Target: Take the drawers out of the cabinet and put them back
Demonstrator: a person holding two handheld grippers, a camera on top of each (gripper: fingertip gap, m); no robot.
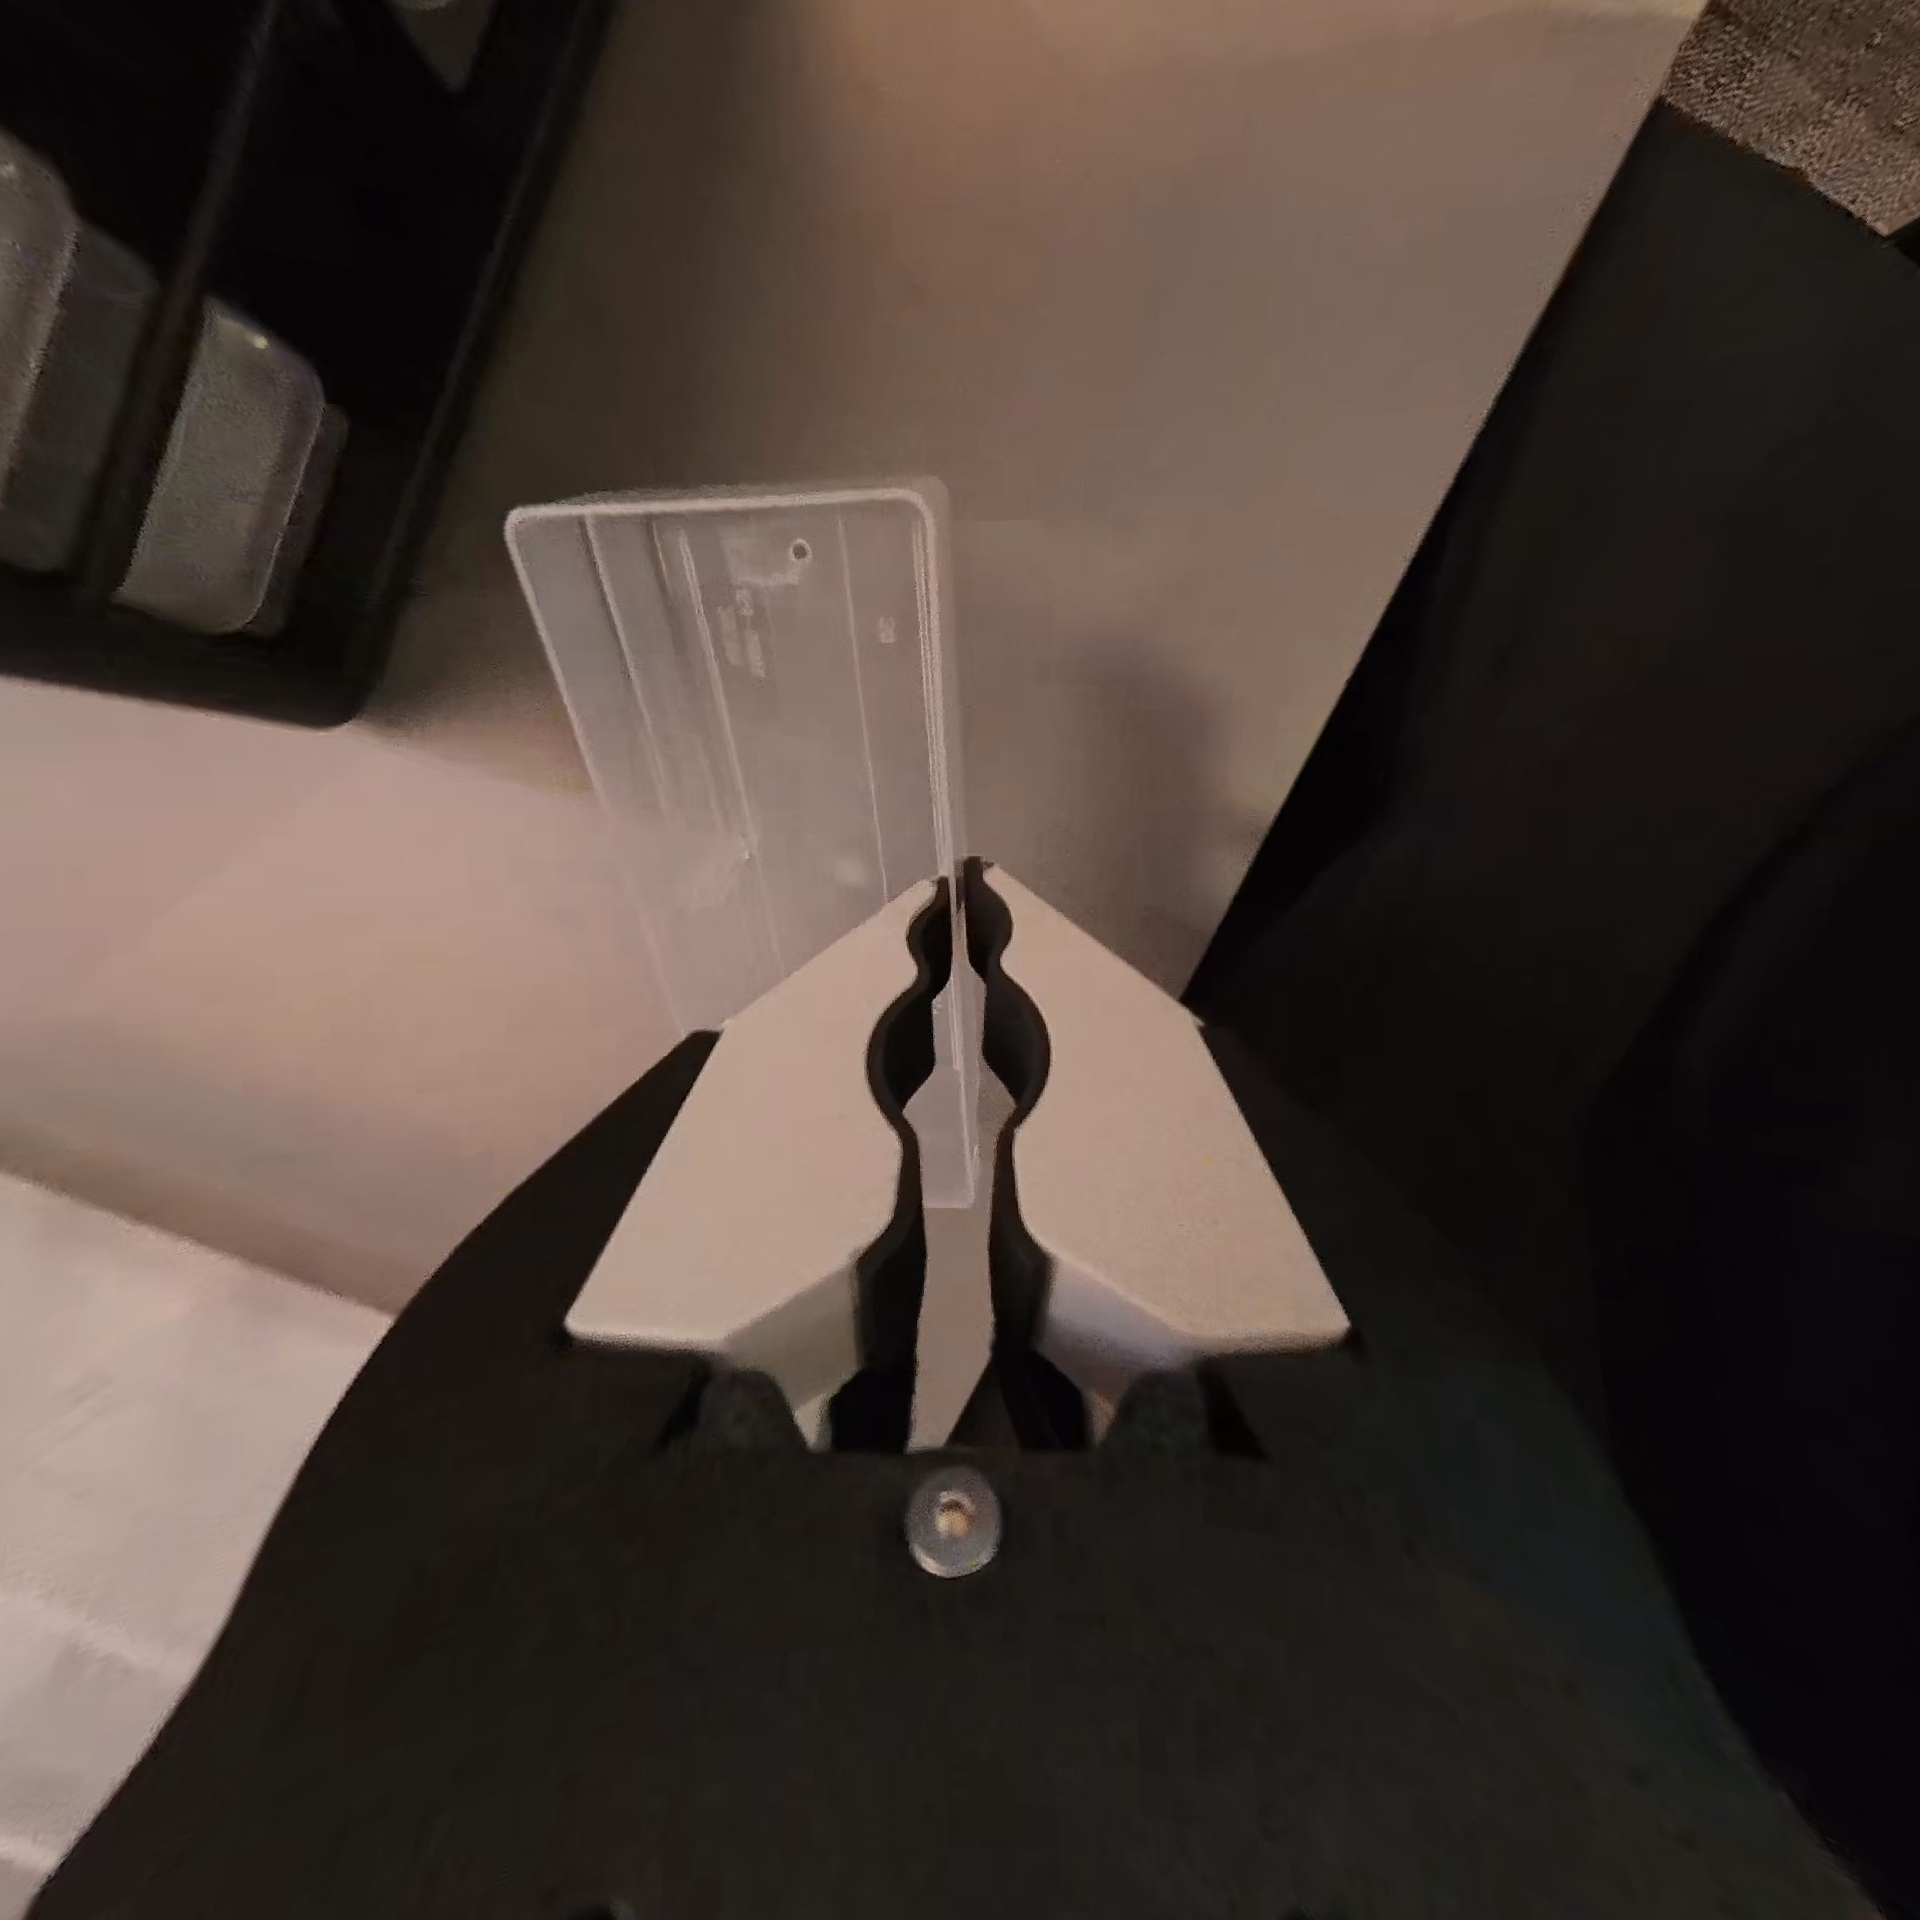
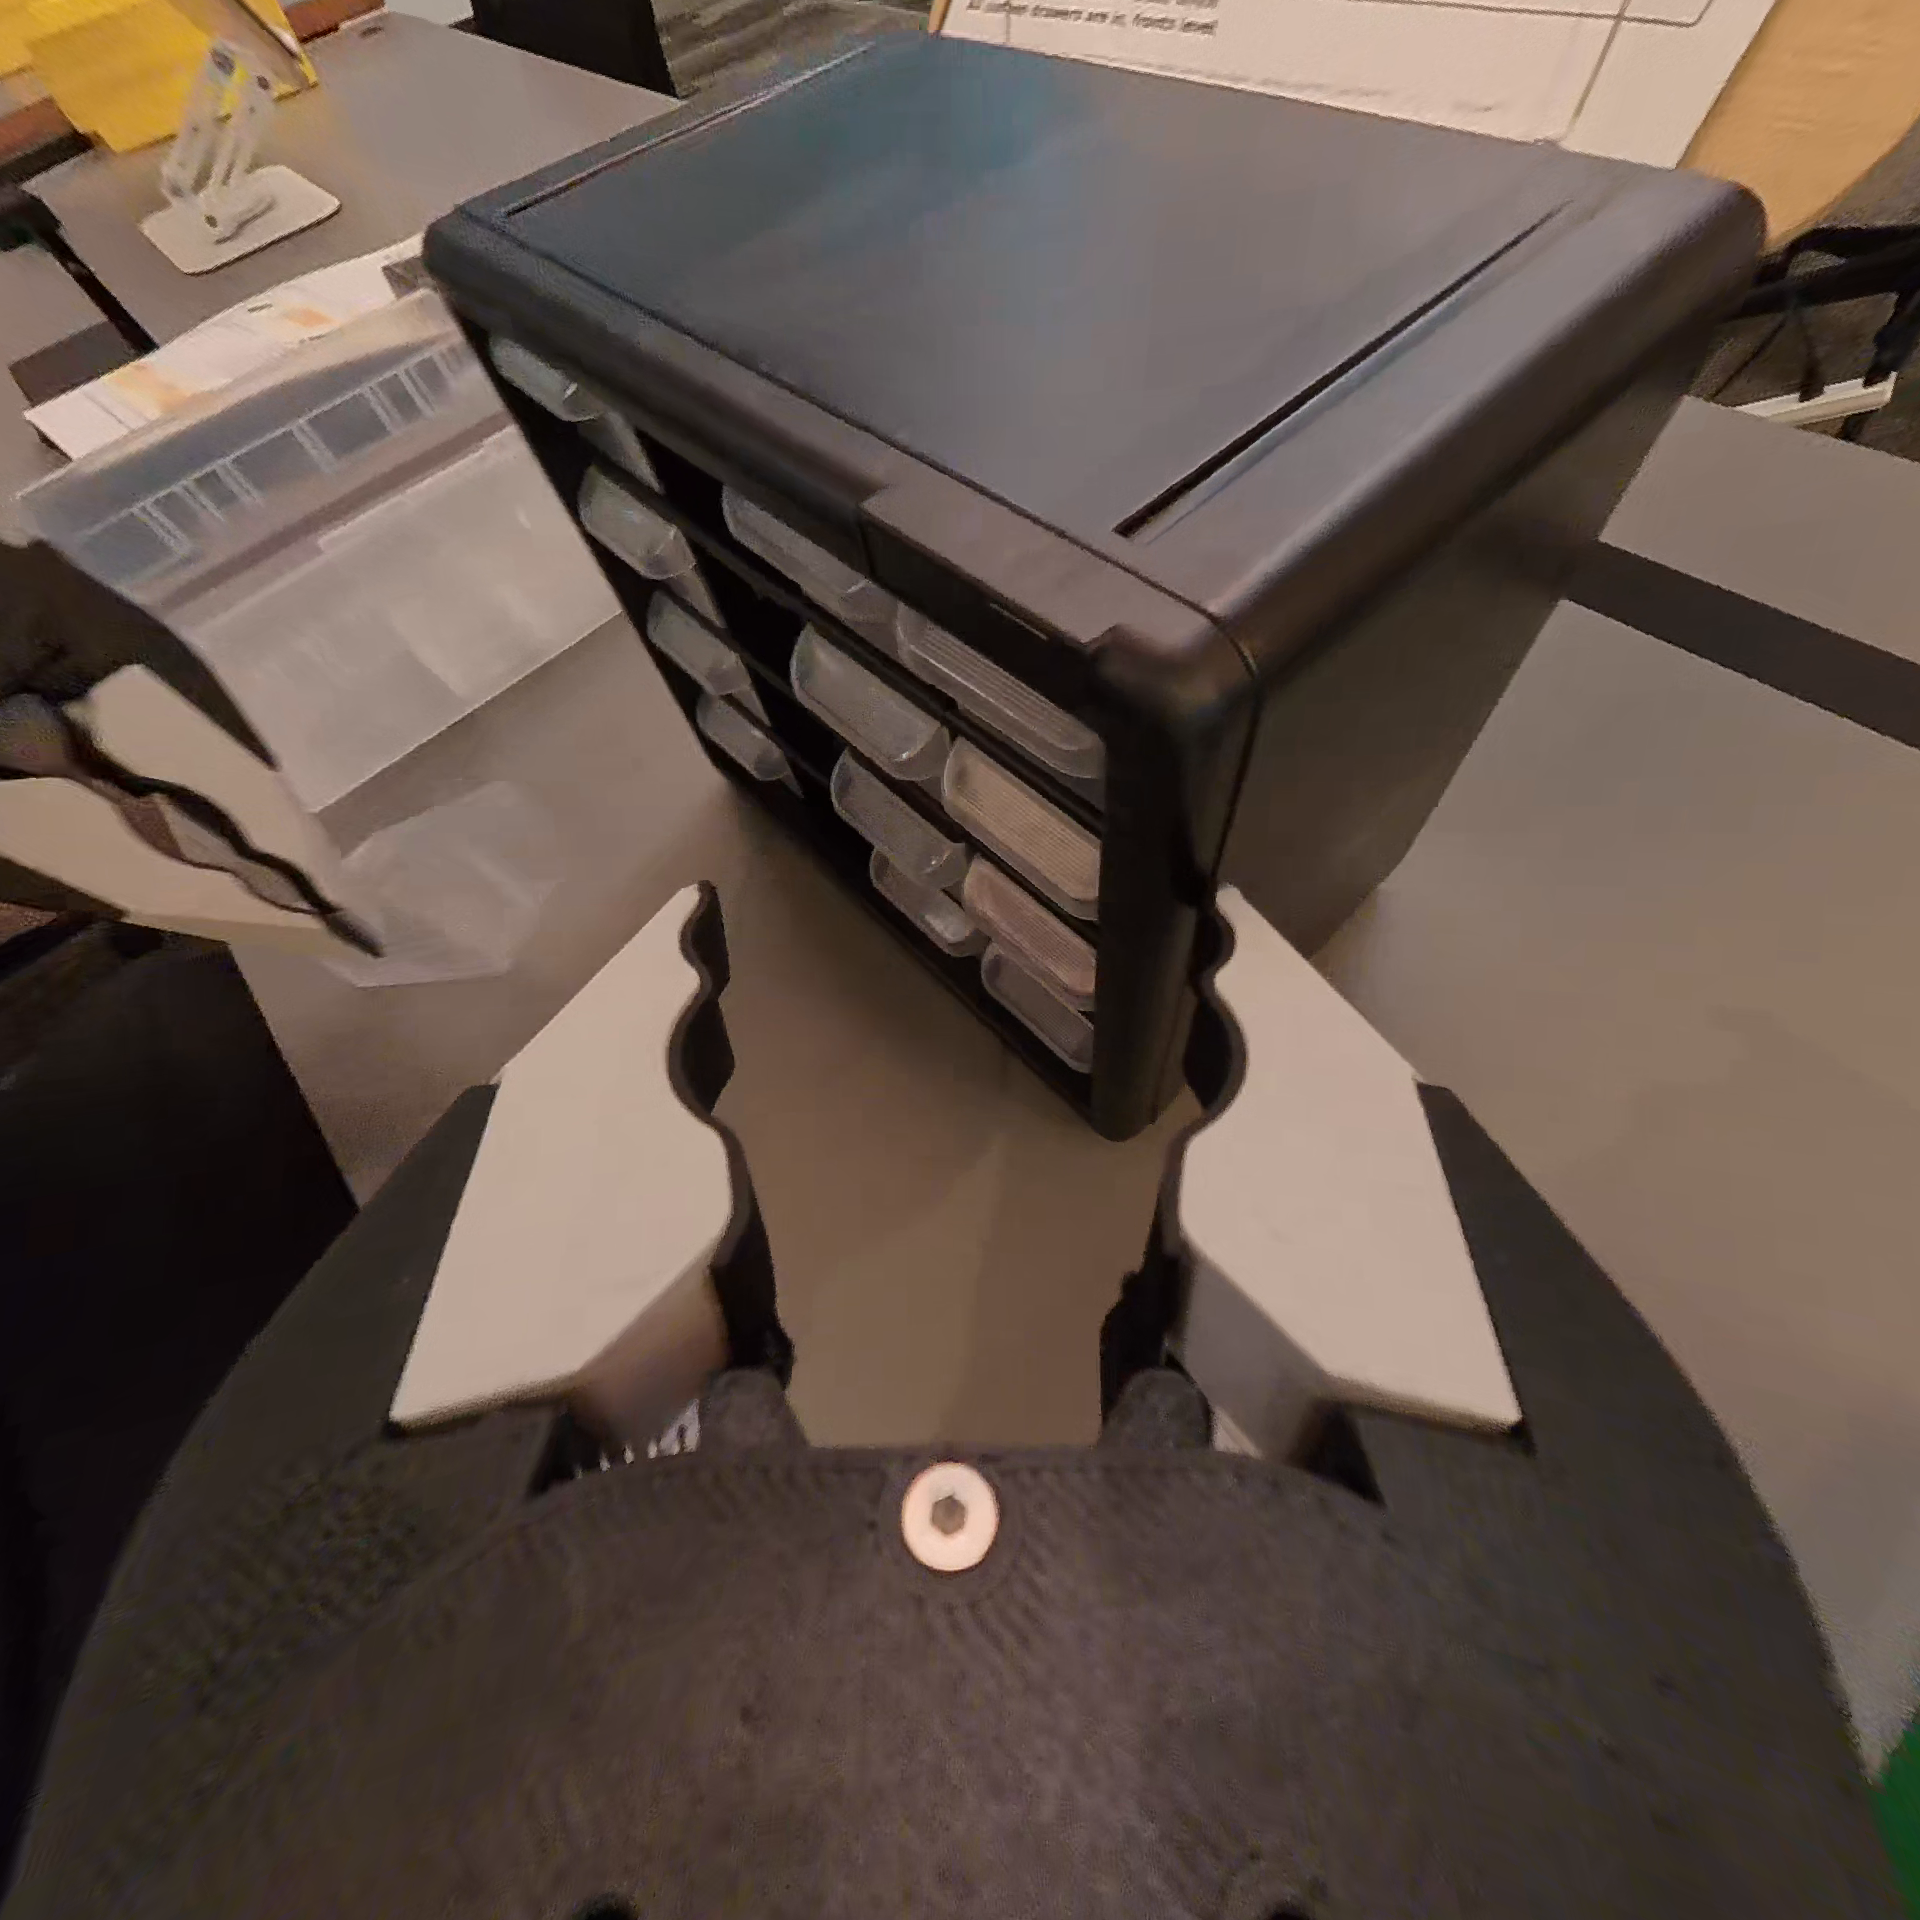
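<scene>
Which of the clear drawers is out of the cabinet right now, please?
The clear drawer pinched by its thin wall in the left gripper is out, held over the table. The other drawers sit in their slots in the black cabinet.

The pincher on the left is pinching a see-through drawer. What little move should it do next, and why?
Probably lower the clear drawer onto the grey table. The left gripper is shut on the drawer's thin wall and holds it away from the black cabinet, so it looks freshly taken out. The right gripper is open and idle.
</scene>
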